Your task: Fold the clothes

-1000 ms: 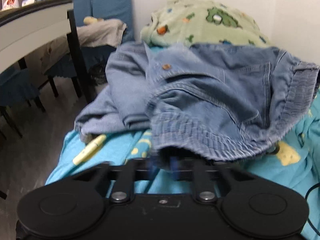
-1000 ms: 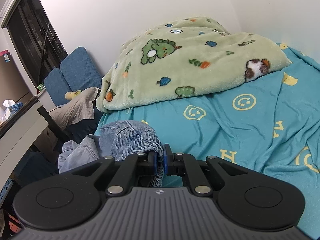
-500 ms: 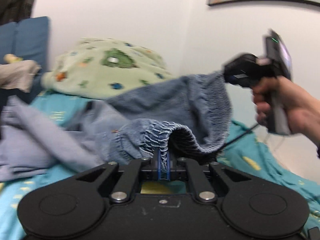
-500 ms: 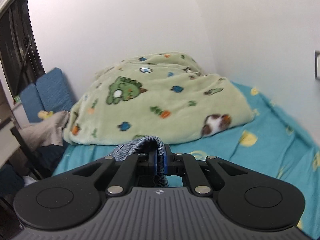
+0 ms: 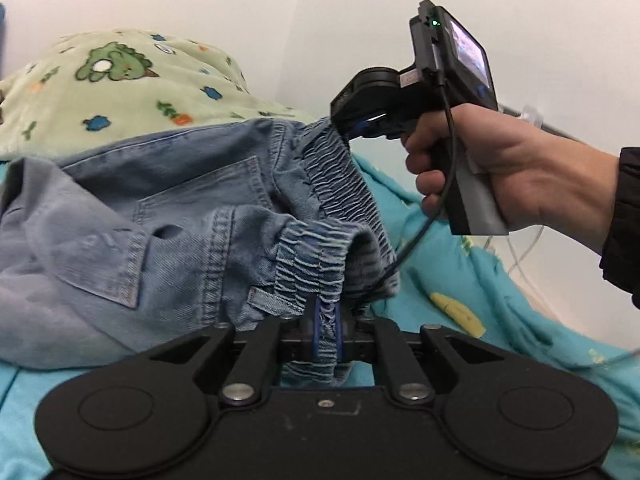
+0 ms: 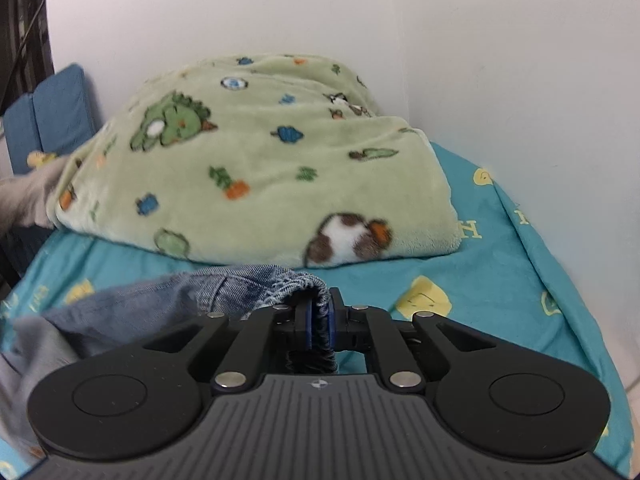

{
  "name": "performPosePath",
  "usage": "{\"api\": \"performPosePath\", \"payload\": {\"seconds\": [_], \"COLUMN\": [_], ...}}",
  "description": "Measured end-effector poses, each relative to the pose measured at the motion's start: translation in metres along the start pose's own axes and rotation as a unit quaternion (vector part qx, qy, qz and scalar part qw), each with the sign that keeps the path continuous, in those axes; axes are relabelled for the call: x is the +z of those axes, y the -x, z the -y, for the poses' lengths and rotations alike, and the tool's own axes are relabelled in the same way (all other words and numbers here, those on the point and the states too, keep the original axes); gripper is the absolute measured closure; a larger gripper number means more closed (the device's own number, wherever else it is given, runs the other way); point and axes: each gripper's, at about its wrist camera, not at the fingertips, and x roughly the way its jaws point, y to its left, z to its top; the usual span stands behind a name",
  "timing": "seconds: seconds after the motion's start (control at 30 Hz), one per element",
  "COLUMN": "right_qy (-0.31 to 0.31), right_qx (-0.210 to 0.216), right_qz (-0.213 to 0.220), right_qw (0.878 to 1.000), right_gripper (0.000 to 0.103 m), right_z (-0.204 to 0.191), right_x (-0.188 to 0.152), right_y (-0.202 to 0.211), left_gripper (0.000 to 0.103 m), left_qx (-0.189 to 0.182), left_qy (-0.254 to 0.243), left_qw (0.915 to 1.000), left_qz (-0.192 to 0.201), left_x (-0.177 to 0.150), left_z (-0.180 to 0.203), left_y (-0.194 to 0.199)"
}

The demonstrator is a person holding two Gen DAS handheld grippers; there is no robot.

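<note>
Across the turquoise bedsheet point(image 6: 500, 280) my left gripper point(image 5: 327, 334) and right gripper point(image 6: 319, 326) pinch the jeans point(image 5: 168, 208) waistband (blanket point(image 6: 256, 168) at 12 o'clock), so I should keep it taut and level.

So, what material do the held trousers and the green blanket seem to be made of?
The trousers: faded blue denim, seemingly; twill weave, stitched seams and a gathered elastic waistband show. The blanket: probably plush fleece; its surface looks fuzzy and matte, printed with cartoon animals.

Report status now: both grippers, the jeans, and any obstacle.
Left gripper and right gripper shut on jeans waistband. Jeans slack over the bed. Green blanket behind, not blocking.
</note>
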Motion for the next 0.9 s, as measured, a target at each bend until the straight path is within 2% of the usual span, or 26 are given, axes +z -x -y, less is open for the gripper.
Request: {"api": "performPosePath", "payload": {"seconds": [0.1,0.17,0.2,0.23,0.3,0.33,0.37,0.5,0.63,0.9], "right_qy": [-0.016,-0.019,-0.016,-0.013,-0.008,-0.006,-0.005,-0.005,-0.020,-0.034], "right_qx": [0.019,0.025,0.023,0.021,0.016,0.013,0.010,-0.002,0.004,0.034], "right_qz": [0.002,-0.001,-0.004,-0.007,-0.012,-0.014,-0.015,-0.008,0.006,-0.008], "right_qw": [1.000,1.000,1.000,1.000,1.000,1.000,1.000,1.000,1.000,0.999], "right_gripper": [0.090,0.082,0.071,0.060,0.054,0.053,0.052,0.050,0.050,0.049], "right_z": [0.012,0.016,0.018,0.019,0.022,0.023,0.023,0.017,-0.001,-0.068], "right_x": [-0.004,-0.004,-0.003,-0.002,0.000,0.000,0.000,0.000,-0.002,-0.025], "right_y": [-0.006,-0.002,0.003,0.008,0.022,0.029,0.038,0.076,0.117,0.175], "left_gripper": [0.094,0.093,0.092,0.090,0.077,0.062,0.056,0.056,0.054,0.048], "left_qx": [-0.002,-0.004,-0.005,-0.006,-0.007,-0.002,0.001,0.007,0.021,0.071], "left_qy": [-0.004,-0.003,-0.002,-0.002,-0.007,-0.009,-0.009,-0.003,0.014,0.027], "left_qw": [1.0000,1.0000,1.0000,1.0000,1.0000,1.0000,1.0000,0.9998,0.9996,0.9970], "left_qz": [0.000,0.000,0.000,0.000,-0.002,-0.003,-0.004,-0.017,-0.010,0.016], "left_x": [-0.001,0.000,0.001,0.002,0.004,0.005,0.004,0.013,0.025,0.031], "left_z": [0.000,0.000,0.001,0.001,0.003,0.003,0.006,-0.001,-0.017,-0.060], "left_y": [-0.009,-0.009,-0.009,-0.009,0.000,0.004,0.012,0.038,0.076,0.167]}}
